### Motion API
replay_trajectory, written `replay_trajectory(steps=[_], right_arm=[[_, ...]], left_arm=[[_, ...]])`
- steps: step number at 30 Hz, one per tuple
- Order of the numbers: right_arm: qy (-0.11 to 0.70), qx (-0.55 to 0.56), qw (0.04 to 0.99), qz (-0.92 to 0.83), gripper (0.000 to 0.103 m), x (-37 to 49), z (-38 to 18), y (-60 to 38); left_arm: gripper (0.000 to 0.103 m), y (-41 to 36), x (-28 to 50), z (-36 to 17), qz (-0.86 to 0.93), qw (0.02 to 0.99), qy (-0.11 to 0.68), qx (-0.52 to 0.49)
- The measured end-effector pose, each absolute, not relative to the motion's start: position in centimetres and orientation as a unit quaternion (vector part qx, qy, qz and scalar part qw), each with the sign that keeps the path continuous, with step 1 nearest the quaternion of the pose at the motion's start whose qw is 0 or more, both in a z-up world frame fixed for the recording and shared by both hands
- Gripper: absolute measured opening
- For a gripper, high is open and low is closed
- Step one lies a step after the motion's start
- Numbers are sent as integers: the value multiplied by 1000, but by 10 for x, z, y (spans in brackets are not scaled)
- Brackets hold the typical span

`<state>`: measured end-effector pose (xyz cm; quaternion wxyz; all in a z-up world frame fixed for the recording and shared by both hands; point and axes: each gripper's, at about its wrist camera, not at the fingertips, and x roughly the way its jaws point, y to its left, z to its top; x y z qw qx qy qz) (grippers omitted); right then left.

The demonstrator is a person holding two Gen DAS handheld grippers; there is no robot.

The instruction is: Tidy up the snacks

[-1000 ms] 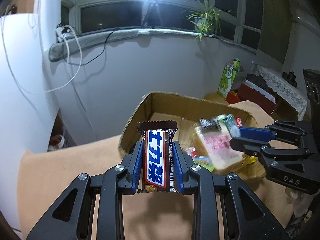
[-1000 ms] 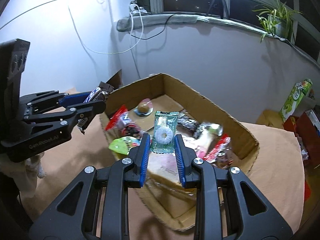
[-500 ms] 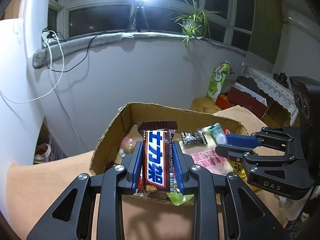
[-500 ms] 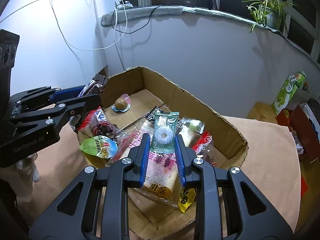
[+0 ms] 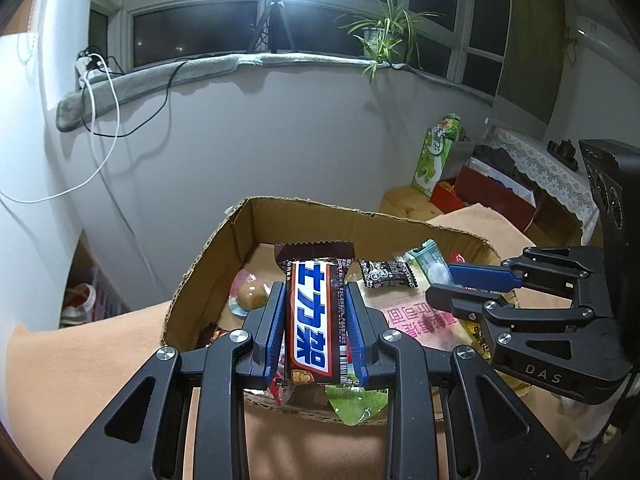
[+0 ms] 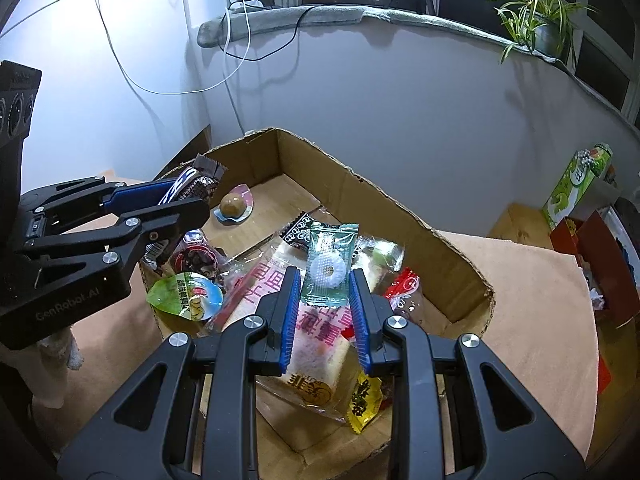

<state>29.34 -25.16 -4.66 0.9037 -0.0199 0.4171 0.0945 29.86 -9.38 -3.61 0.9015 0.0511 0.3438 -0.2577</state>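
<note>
We see a desk (image 6: 532,300) draped in a tan cloth, and on it an open cardboard box (image 6: 400,208) whose far wall stands toward the grey room wall while its near edge lies just below both tools. Inside the box lies a heap of snacks: a large clear-wrapped pink cake packet (image 6: 316,360) with red lettering lies at the near side of the heap, a green-lidded jelly cup (image 6: 186,294) leans at the near left corner, a yellow sachet (image 6: 362,402) pokes out at the near edge, a red-and-clear candy (image 6: 406,292) lies toward the right wall, a small black patterned sweet (image 5: 386,274) sits mid-box, and a round brown sweet on a pink wrapper (image 6: 234,206) rests alone on the bare floor near the far left corner. Our left gripper (image 5: 316,332) hangs above the near left part of the box, its fingers (image 5: 272,332) clenched on an upright chocolate bar (image 5: 316,320) in a brown wrapper with blue and white lettering. Our right gripper (image 6: 326,316) hangs over the middle of the heap, its fingers (image 6: 290,320) grasping the lower part of a green mint packet (image 6: 330,268) that shows a white ring, held clear above the cake packet.
</note>
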Motion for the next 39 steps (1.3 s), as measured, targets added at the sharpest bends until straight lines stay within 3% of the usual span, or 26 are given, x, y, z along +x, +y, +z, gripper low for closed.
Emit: replay_trajectory(steps=[6, 8, 9, 12, 28, 35, 36, 39], right_arm=[[420, -18, 903, 92, 28, 293, -48, -255], [421, -18, 902, 91, 30, 293, -48, -254], [420, -20, 903, 89, 34, 293, -48, -254], [416, -24, 905, 83, 59, 292, -46, -253], [411, -32, 908, 74, 61, 282, -42, -250], [403, -43, 912, 66, 62, 269, -33, -247], [402, -46, 912, 65, 63, 267, -32, -246], [393, -49, 916, 60, 81, 258, -27, -245]], left_arm=[[27, -97, 296, -35, -257, 901, 344, 57], [32, -97, 295, -34, -257, 902, 342, 59], [34, -97, 294, -34, -255, 902, 342, 59], [39, -95, 294, -33, -252, 904, 341, 55], [39, -88, 292, -28, -243, 907, 340, 51], [46, -85, 282, -21, -241, 909, 336, 50], [46, -84, 280, -19, -241, 910, 335, 49], [48, -81, 274, -18, -241, 910, 334, 46]])
